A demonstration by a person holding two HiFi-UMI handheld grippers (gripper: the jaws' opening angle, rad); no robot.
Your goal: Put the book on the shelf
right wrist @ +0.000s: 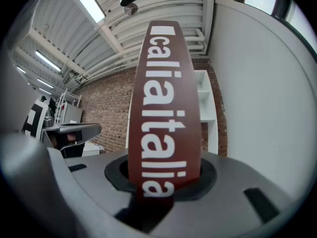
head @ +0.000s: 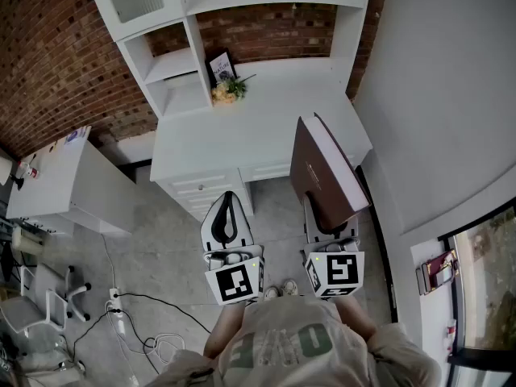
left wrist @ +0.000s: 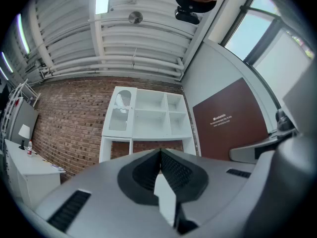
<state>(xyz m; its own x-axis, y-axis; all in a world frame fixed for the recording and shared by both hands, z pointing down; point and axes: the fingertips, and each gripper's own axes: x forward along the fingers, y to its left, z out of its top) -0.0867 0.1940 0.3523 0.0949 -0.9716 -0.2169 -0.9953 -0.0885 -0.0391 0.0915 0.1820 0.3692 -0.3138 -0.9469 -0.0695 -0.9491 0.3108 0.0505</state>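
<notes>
A thick brown book with white page edges stands upright, lifted above the right end of the white desk. My right gripper is shut on its lower end; in the right gripper view the brown spine with white lettering rises from between the jaws. My left gripper is shut and empty, held over the floor in front of the desk drawers, left of the book. In the left gripper view the book's cover stands right of the white shelf unit. The shelf unit sits at the desk's far side.
A small flower pot and a framed card stand on the desk near the shelf unit's left compartments. A grey wall runs close along the right. A second white table stands to the left, with cables on the floor.
</notes>
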